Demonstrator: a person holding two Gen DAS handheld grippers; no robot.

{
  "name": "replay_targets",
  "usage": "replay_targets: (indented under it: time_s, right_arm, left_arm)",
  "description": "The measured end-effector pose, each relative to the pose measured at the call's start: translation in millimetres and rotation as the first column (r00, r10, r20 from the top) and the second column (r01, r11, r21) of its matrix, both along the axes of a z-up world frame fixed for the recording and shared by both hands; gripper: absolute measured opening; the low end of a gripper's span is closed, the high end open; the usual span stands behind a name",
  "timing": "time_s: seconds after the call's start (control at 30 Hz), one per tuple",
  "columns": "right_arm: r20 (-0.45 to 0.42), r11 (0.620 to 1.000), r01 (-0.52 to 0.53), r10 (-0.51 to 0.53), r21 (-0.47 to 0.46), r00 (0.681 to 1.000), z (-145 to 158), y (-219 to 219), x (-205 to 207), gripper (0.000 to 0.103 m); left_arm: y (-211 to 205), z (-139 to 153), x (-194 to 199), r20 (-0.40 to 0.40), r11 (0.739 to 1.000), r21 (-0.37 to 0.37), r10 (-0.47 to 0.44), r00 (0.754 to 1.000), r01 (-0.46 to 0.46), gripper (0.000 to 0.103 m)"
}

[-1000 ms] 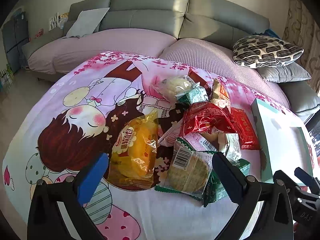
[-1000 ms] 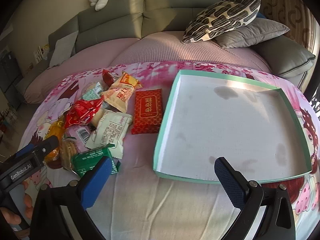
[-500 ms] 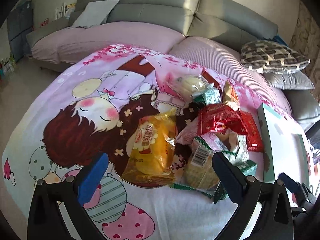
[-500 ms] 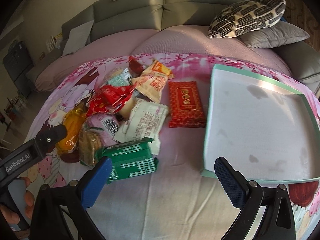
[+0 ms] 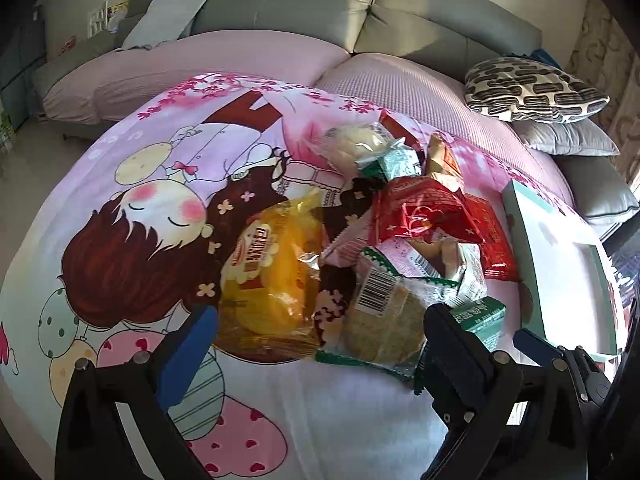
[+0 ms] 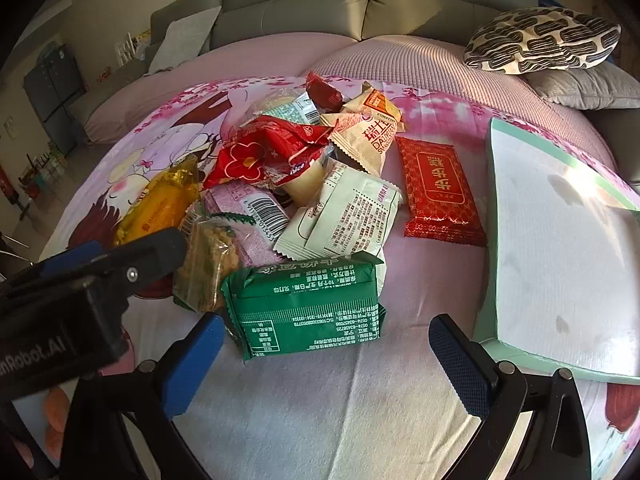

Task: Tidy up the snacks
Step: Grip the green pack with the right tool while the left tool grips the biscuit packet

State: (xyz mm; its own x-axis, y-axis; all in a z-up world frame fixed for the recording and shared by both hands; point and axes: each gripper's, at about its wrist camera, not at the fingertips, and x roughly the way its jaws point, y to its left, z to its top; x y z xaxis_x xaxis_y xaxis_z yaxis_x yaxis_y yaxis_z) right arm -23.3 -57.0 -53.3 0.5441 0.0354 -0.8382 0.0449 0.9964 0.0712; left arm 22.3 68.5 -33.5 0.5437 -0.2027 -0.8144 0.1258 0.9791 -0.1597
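Note:
A pile of snack packets lies on a cartoon-print cloth. In the left wrist view my left gripper (image 5: 320,352) is open, its fingers on either side of a yellow cake packet (image 5: 276,272) and a clear biscuit packet (image 5: 384,312). In the right wrist view my right gripper (image 6: 326,364) is open just in front of a green packet (image 6: 308,308), without touching it. A white packet (image 6: 344,216), a flat red packet (image 6: 438,192) and a red flower packet (image 6: 260,152) lie behind it. The mint-rimmed white tray (image 6: 490,220) holds nothing and sits to the right.
The left gripper's black body (image 6: 100,280) reaches in at the left of the right wrist view, close to the pile. A grey sofa (image 5: 280,8) with a patterned cushion (image 6: 540,36) curves behind the cloth. White cloth (image 6: 320,420) lies bare in front of the pile.
Both grippers have closed in on the pile. The right one swung left, from facing the tray to facing the green packet. Both stayed open and no packet has moved.

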Motion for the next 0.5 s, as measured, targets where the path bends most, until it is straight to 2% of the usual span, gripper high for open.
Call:
replay_targets:
  time_s: [0.07, 0.13, 0.17, 0.3, 0.4, 0.5]
  right_arm:
    - [0.005, 1.0, 0.005, -0.005, 0.012, 1.0, 0, -1, 0, 0.102]
    - [0.009, 1.0, 0.003, -0.003, 0.031, 1.0, 1, -2, 1, 0.092]
    - [0.008, 0.999, 0.003, -0.003, 0.041, 1.0, 0, -2, 1, 0.091]
    - [0.013, 0.998, 0.002, -0.003, 0.067, 1.0, 3, -3, 0, 0.077]
    - [0.01, 0.996, 0.001, -0.002, 0.085, 1.0, 4, -6, -1, 0.072]
    - [0.004, 0.997, 0.003, -0.003, 0.079, 1.0, 5, -8, -2, 0.067]
  left_arm:
    - [-2, 1, 0, 0.001, 1.0, -0.001, -0.007, 1.0, 0.007, 0.098]
    - [-4, 1, -1, 0.002, 1.0, -0.003, -0.014, 1.0, 0.014, 0.098]
    - [-4, 2, -1, 0.004, 1.0, -0.003, -0.017, 1.0, 0.017, 0.098]
    - [-10, 6, -4, 0.025, 0.999, -0.003, -0.037, 0.999, 0.037, 0.097]
    - [-16, 7, -5, 0.029, 0.999, 0.003, -0.054, 0.998, 0.054, 0.096]
    - [-20, 7, -5, 0.028, 0.998, 0.0, -0.068, 0.997, 0.068, 0.09]
